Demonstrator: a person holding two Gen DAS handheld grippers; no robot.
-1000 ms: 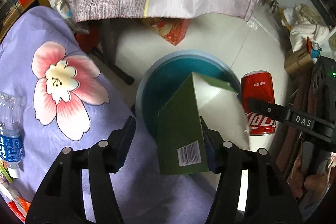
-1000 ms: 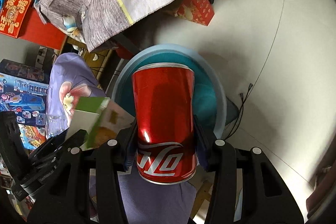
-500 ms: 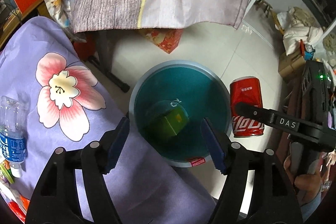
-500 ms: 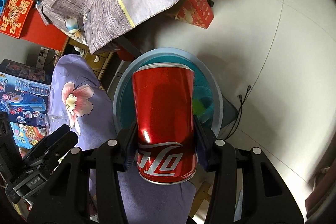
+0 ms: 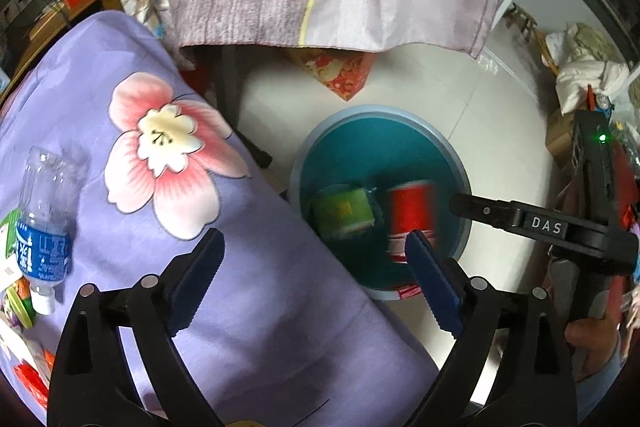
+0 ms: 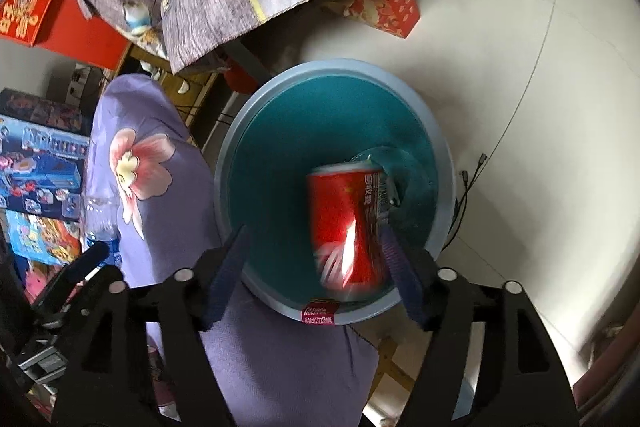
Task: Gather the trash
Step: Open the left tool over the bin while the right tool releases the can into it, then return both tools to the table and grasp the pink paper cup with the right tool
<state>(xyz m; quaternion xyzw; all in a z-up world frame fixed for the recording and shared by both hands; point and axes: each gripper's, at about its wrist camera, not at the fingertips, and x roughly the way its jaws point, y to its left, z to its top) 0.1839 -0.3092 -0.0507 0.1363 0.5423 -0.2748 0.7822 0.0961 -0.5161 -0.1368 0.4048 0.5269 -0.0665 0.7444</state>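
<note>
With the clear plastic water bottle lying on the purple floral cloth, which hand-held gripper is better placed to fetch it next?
Left. The left hand-held gripper, jaws opening and empty, hangs over the purple floral cloth near the clear plastic water bottle; the right hand-held gripper is over the teal bin.

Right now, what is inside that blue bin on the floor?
In the bin lie a green carton and a blurred red can, apparently just dropped in. The left gripper's finger covers the can's lower end and part of the bin's bottom.

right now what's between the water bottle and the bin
Only purple flowered cloth lies between the bottle and the bin, as the left wrist view shows.
</note>
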